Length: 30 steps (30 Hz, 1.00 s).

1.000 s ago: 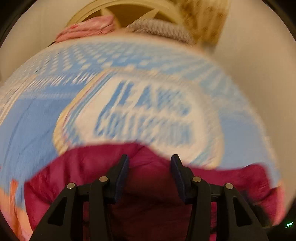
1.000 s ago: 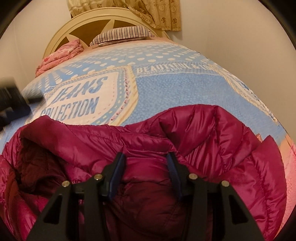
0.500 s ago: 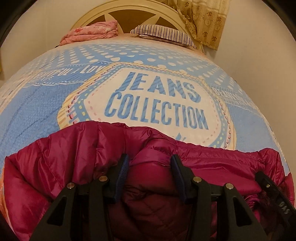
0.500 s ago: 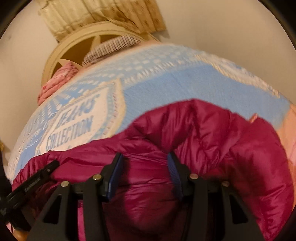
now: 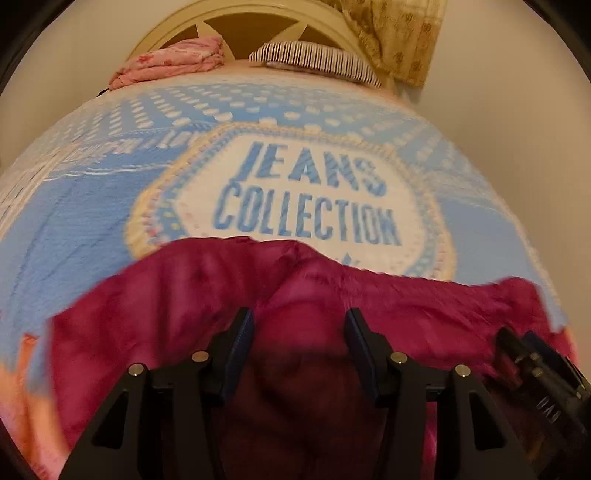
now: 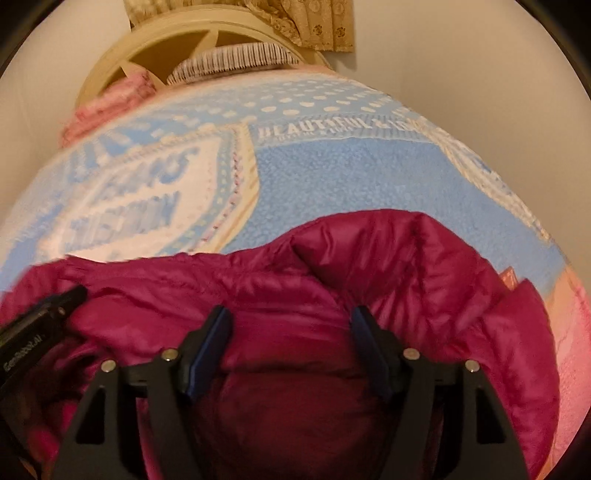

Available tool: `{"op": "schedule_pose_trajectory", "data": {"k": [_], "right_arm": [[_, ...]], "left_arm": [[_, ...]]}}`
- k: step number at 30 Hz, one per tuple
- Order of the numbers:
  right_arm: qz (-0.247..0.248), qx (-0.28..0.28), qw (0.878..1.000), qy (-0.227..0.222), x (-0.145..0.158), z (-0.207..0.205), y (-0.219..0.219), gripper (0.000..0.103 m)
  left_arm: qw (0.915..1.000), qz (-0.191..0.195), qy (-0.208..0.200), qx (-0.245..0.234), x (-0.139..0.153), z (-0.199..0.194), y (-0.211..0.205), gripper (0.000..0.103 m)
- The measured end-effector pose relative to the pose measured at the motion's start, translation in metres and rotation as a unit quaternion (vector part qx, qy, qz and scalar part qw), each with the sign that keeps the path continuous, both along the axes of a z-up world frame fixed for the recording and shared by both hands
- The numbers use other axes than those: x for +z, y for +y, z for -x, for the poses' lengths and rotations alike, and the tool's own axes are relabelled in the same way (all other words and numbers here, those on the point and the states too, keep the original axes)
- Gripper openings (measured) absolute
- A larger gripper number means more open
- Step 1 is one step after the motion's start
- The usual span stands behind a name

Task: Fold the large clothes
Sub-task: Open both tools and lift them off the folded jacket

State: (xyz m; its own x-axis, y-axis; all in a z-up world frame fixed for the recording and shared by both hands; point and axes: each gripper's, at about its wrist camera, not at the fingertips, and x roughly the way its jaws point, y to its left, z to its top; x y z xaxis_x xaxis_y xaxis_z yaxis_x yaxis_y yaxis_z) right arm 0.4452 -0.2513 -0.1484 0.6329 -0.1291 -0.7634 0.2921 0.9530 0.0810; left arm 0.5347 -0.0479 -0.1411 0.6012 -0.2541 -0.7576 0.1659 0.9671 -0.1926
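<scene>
The bed point(image 5: 92, 206) w/ its blue printed blanket point(image 6: 332, 177) is carrying everything, and the magenta puffer jacket point(image 6: 332, 288) is lying bunched across the near end, spilling toward the near edge on both sides.

Risks, biggest first. The jacket is puffy and slick, so I'm judging any fold is likely springing back or sliding off the near edge if it's being dragged rather than lifted. It's also heaped, sleeves and hem not readable, so grabbing a random ridge is probably pulling up one layer only and twisting the rest. The two tools are working close together, each showing at the edge of the other's view, so they're risking a bump or pinching the same bit of fabric. Both views are blurring, so aim is uncertain.

The left gripper point(image 5: 299, 332) is sitting wide open right over the jacket, fabric bulging btwn the fingers, nothing clamped. The right gripper point(image 6: 291, 332) is the same: wide open, padding mounding in the gap, no hold as far as I can tell.

Count: one bed, one blanket, one headboard point(image 5: 255, 22), one curtain point(image 6: 314, 26), one jacket, one striped pillow point(image 5: 314, 61), one folded pink cloth point(image 5: 170, 62), two grippers.
</scene>
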Motion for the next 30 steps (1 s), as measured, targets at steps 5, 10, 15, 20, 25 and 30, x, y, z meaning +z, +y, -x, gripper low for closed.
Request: {"op": "schedule_pose_trajectory", "data": {"k": [5,10,15,20,25,30], "right_arm": [[0.022,-0.007,0.994,-0.111,0.06,0.089,-0.008,0.071],[0.045,-0.007,0.983,-0.179,0.117,0.218,-0.022,0.071],[0.049,-0.033,0.973,-0.224,0.153,0.354,-0.039,0.081],[0.086,-0.054,0.973,-0.208,0.175,0.46,-0.043,0.081],[0.086,-0.071,0.968,-0.223,0.205,0.523,-0.051,0.081],[0.068,-0.065,0.956,-0.277,0.232,0.564,-0.041,0.093]], "left_arm": [[0.9979,0.026,-0.046,-0.038,0.055,0.075,0.05,0.054],[0.9912,0.031,-0.079,-0.102,0.087,0.169,0.099,0.064],[0.9867,0.01,-0.093,-0.134,0.084,0.26,0.131,0.067],[0.9869,-0.022,-0.088,-0.134,0.065,0.318,0.146,0.067],[0.9903,0.009,-0.075,-0.116,0.053,0.363,0.155,0.067],[0.9902,0.06,-0.063,-0.109,0.056,0.389,0.158,0.067]]}}
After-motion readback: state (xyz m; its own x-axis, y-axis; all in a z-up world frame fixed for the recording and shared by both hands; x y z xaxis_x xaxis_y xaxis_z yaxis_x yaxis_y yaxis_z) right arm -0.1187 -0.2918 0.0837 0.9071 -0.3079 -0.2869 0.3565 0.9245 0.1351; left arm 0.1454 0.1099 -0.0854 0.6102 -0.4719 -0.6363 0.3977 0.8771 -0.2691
